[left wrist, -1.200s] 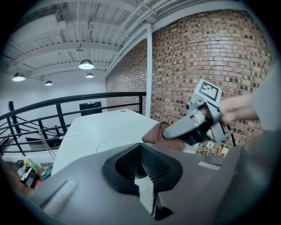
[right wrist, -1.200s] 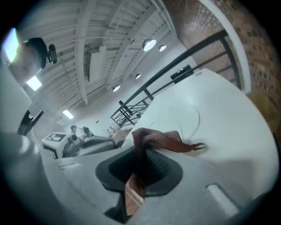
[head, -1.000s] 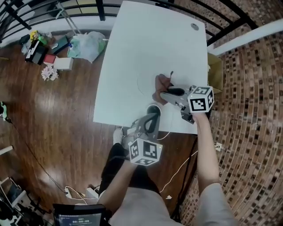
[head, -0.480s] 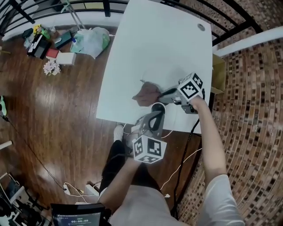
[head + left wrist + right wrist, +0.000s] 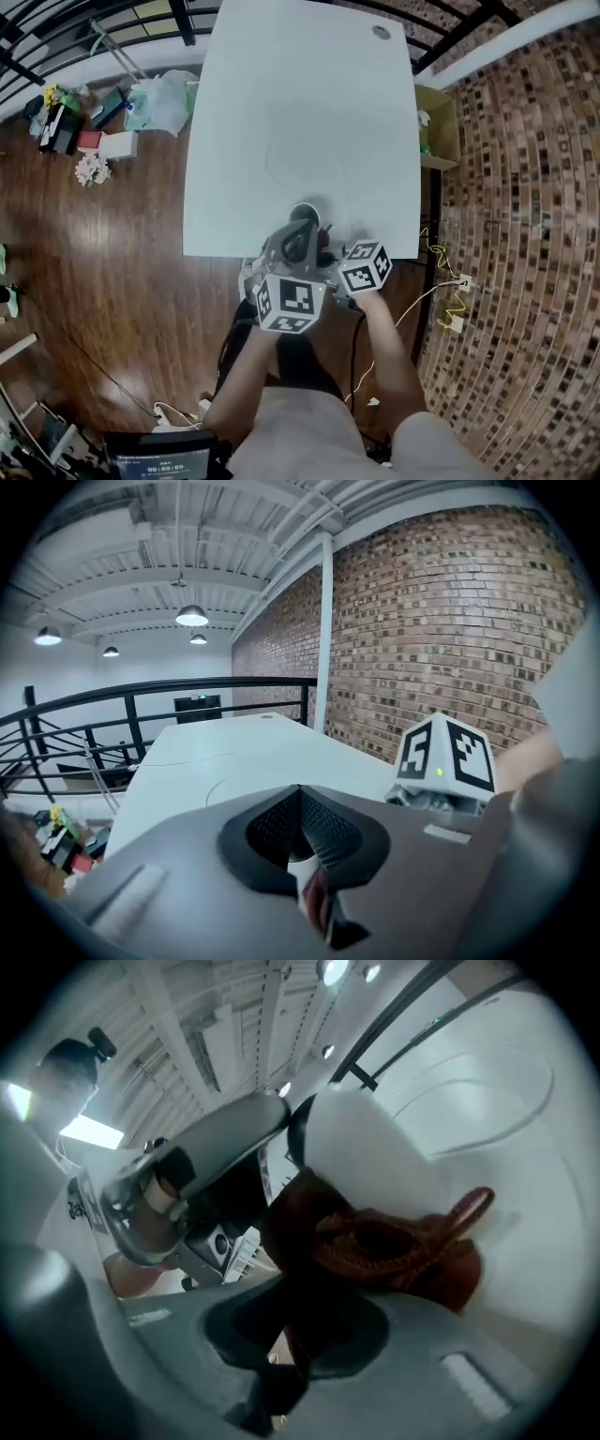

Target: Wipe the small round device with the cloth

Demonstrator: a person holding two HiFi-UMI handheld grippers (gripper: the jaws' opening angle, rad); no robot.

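The small round device (image 5: 302,213), white with a dark middle, sits at the table's near edge, gripped by my left gripper (image 5: 298,236). In the left gripper view the jaws of the left gripper (image 5: 305,878) are shut on its thin white edge. My right gripper (image 5: 330,261) is right beside it, shut on the reddish-brown cloth (image 5: 324,251). In the right gripper view the cloth (image 5: 394,1241) bunches out of the right gripper (image 5: 295,1321) and presses against the white device (image 5: 370,1143). Most of the cloth is hidden in the head view.
The white table (image 5: 281,94) has a round grommet (image 5: 381,33) at its far end. A cardboard box (image 5: 433,122) stands at its right side. Bags and clutter (image 5: 103,108) lie on the wood floor at left. Cables (image 5: 441,281) run over the floor at right.
The right gripper has carried the cloth from the tabletop back to the near edge, against the device. Both grippers now sit close together there.
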